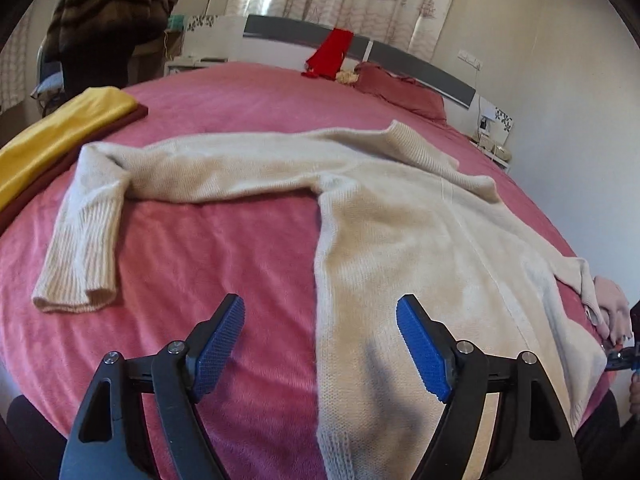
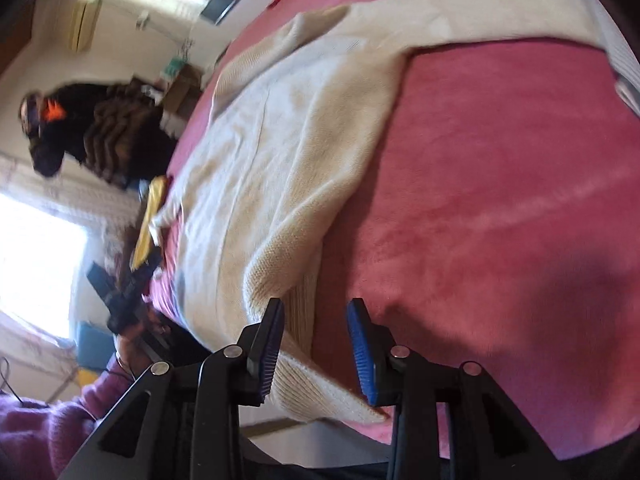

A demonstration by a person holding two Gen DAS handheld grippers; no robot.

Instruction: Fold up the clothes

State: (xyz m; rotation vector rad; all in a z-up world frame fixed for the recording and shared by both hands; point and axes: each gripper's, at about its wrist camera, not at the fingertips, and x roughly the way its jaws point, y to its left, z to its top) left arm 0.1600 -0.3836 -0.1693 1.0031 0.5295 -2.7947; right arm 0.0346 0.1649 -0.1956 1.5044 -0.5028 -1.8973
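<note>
A cream knitted sweater (image 1: pixel 400 216) is laid flat on a bed covered by a pink blanket (image 1: pixel 208 264), body lengthwise and one sleeve (image 1: pixel 92 224) stretched sideways with its ribbed cuff bent toward the near edge. The spreading is judged deliberate: a garment laid flat, with its sleeve out, can be folded along clean lines.

The left gripper (image 1: pixel 320 344) is held above the lower left part of the sweater body, pointing down at it. Its jaws are spread wide and nothing is seen between the blue pads (image 1: pixel 220 344); a shadow is cast on the knit beneath. It is judged to be poised over the side edge, not yet engaged.

The right gripper (image 2: pixel 316 350) is seen in the right wrist view at the sweater's ribbed hem (image 2: pixel 320 392), at the near corner by the edge of the bed. The jaws stand partly apart with the hem lying between them; the pads are not seen pressing on the knit, so the hem is recorded as straddled rather than gripped. This placement is judged to be preparation for taking the corner.

A folded yellow garment (image 1: pixel 60 136) on a dark red one is set aside at the far left of the bed, judged to be finished work kept clear. A red cloth (image 1: pixel 332 54) hangs on the headboard. A person in a dark striped coat (image 1: pixel 112 12) stands beyond the bed.
</note>
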